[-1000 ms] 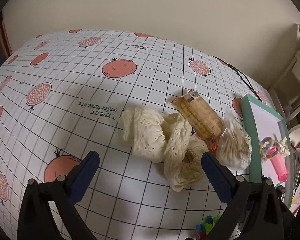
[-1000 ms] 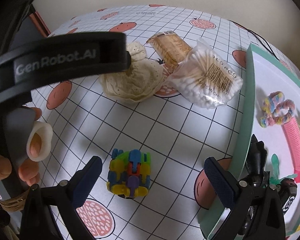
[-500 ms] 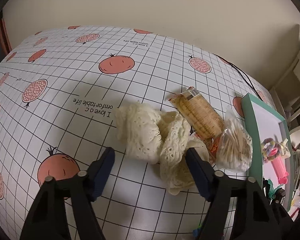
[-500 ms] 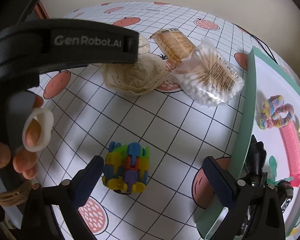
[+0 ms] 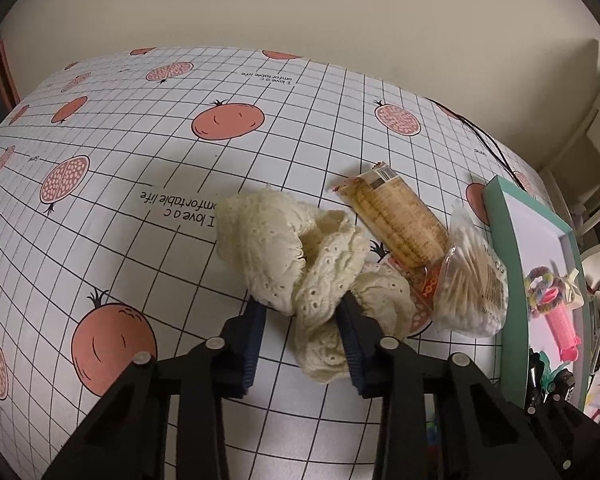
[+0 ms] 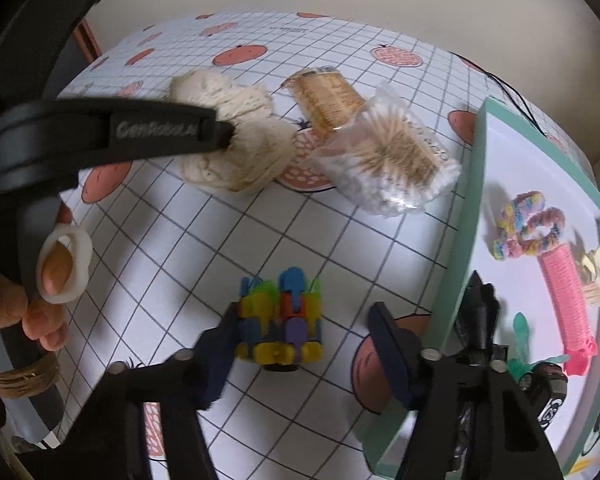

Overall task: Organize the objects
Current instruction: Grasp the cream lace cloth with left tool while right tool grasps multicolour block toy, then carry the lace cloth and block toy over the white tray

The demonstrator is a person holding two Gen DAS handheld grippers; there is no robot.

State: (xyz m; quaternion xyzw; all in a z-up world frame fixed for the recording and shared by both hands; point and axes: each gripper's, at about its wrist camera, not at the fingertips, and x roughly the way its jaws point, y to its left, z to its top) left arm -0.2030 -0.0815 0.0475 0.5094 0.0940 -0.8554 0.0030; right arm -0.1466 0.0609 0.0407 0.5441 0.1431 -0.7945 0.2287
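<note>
A cream lace cloth (image 5: 296, 260) lies bunched on the pomegranate-print tablecloth (image 5: 140, 240). My left gripper (image 5: 303, 314) is shut on the cloth's near fold, with fabric pinched between the blue pads. In the right wrist view the same cloth (image 6: 240, 160) shows with the left gripper's black body reaching onto it. A multicoloured plastic block toy (image 6: 280, 320) stands between the fingers of my right gripper (image 6: 304, 340). That gripper is open: its left finger touches the toy and its right finger stands apart from it.
A cracker packet (image 5: 396, 220) and a bag of cotton swabs (image 5: 472, 284) lie just right of the cloth. A teal-rimmed tray (image 6: 474, 200) on the right holds hair ties (image 6: 528, 228), a pink roller (image 6: 564, 296) and clips. A hand (image 6: 48, 280) holds the left gripper.
The left gripper moved forward and its fingers closed from wide open onto the lace cloth. The right gripper's fingers narrowed around the colourful toy.
</note>
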